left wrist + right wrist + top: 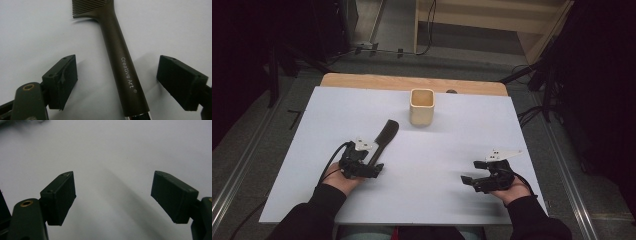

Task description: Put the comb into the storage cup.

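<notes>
A dark brown comb (pixel 384 138) lies flat on the white table sheet (pixel 437 150), teeth end toward the far side. Its handle (pixel 122 72), printed "Creative Art", runs between the jaws of my left gripper (pixel 117 82), which stand wide open on either side without touching it. From above, my left gripper (pixel 371 161) sits over the handle's near end. My right gripper (pixel 469 181) rests near the table's front right, open, with bare white sheet between its jaws (pixel 113 197). A beige square cup (pixel 422 107) stands upright at the far middle.
The sheet covers a wooden tabletop (pixel 412 82) whose far edge shows. A small dark spot (pixel 451 91) sits behind the cup. Cables (pixel 532 117) and dark stands lie on the floor around the table.
</notes>
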